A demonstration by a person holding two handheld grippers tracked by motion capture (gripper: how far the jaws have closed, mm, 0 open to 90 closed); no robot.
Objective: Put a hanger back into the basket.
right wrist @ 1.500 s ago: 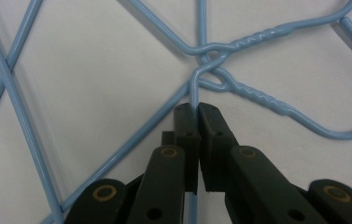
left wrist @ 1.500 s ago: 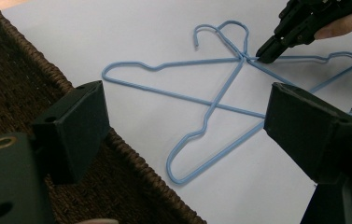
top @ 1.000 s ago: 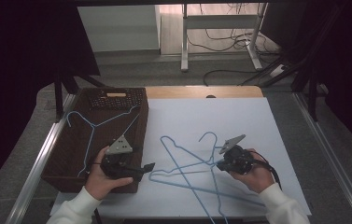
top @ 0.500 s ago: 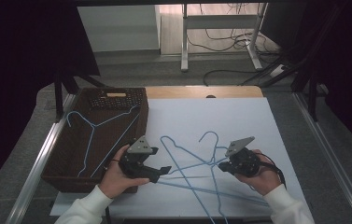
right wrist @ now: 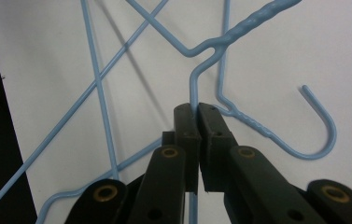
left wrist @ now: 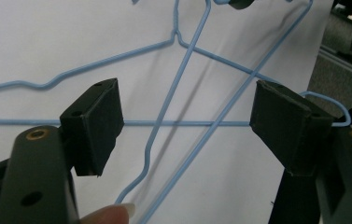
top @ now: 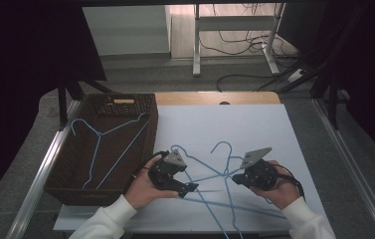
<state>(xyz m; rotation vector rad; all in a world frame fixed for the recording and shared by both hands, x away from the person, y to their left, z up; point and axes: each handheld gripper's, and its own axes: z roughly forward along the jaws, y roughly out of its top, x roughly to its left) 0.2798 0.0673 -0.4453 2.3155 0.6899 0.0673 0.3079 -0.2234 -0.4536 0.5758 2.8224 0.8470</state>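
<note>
Your right tongs [right wrist: 197, 109] are clamped tight on the wire of a blue hanger [right wrist: 239, 30], just below its twisted neck. Your left tongs [left wrist: 185, 121] stand wide, jaws just been closing, two hanger wires between the pads, untouched. The tangled hangers [top: 215, 174] lie on the white surface [top: 254, 124], near middle. Another hanger [top: 106, 144] lies in the brown basket [top: 125, 102] at left.

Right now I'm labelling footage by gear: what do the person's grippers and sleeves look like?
Both grippers, left gripper and right gripper, are black with a grey three-cornered plate on top. The jaws carry square black pads and brass-coloured rivets. A black cable trails from the right one. Sleeves are white.
</note>
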